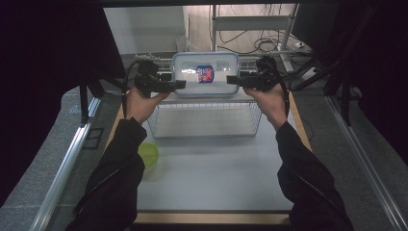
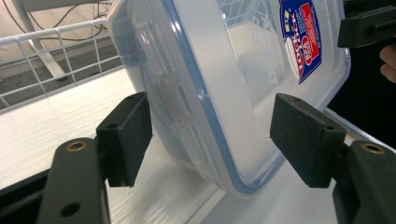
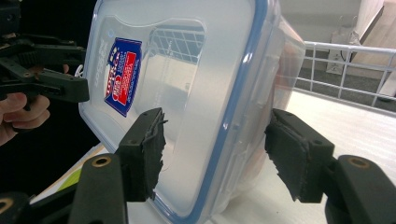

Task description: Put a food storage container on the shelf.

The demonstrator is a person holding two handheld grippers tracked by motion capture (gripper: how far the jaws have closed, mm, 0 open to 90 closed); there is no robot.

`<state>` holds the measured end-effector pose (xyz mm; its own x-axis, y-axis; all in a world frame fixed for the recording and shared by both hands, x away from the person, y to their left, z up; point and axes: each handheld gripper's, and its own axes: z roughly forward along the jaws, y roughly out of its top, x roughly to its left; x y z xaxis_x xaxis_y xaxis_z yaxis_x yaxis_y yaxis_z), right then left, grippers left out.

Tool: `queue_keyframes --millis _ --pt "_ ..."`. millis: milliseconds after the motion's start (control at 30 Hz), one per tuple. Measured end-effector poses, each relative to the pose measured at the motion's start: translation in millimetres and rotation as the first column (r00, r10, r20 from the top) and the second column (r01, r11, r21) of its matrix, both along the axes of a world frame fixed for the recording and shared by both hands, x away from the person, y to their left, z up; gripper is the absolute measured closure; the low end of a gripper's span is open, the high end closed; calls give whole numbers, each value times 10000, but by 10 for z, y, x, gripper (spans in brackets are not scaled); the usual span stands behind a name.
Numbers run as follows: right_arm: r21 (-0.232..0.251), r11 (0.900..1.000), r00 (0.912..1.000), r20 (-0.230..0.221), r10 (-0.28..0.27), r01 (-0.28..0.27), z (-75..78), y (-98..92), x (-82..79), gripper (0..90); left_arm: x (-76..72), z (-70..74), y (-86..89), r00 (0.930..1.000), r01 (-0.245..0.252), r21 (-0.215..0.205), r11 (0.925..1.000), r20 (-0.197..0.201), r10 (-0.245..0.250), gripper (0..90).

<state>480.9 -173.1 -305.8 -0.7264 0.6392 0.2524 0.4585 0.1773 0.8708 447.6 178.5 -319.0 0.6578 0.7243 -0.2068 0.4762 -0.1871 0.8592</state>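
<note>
A clear plastic box [image 1: 206, 73] with a blue-rimmed lid and a red and blue label stands on its side on a white shelf [image 1: 211, 95], lid facing me. My left gripper [image 1: 182, 84] is at the box's left edge and my right gripper [image 1: 230, 80] at its right edge. In the left gripper view the box [image 2: 224, 84] sits between the jaws of the open gripper [image 2: 210, 140], with gaps at both pads. In the right gripper view the box's rim [image 3: 219, 130] likewise lies between the spread jaws of the open gripper [image 3: 215, 154].
A white wire basket [image 1: 204, 120] sits under the shelf, and a wire rail [image 2: 56, 51] runs behind the box. A green object [image 1: 149, 154] lies on the white table [image 1: 216, 173] by the left sleeve. Dark curtains flank both sides.
</note>
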Motion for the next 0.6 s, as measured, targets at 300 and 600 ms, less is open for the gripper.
queue_keyframes --millis 300,600 --pt "-177 9991 9991 -133 -396 394 20 11 45 368 35 -21 3 9997 9 -50 10000 -258 -10 262" --pt "-242 9990 9991 -202 -381 376 -50 38 74 373 157 -63 71 9956 126 -857 9962 -911 -204 232"
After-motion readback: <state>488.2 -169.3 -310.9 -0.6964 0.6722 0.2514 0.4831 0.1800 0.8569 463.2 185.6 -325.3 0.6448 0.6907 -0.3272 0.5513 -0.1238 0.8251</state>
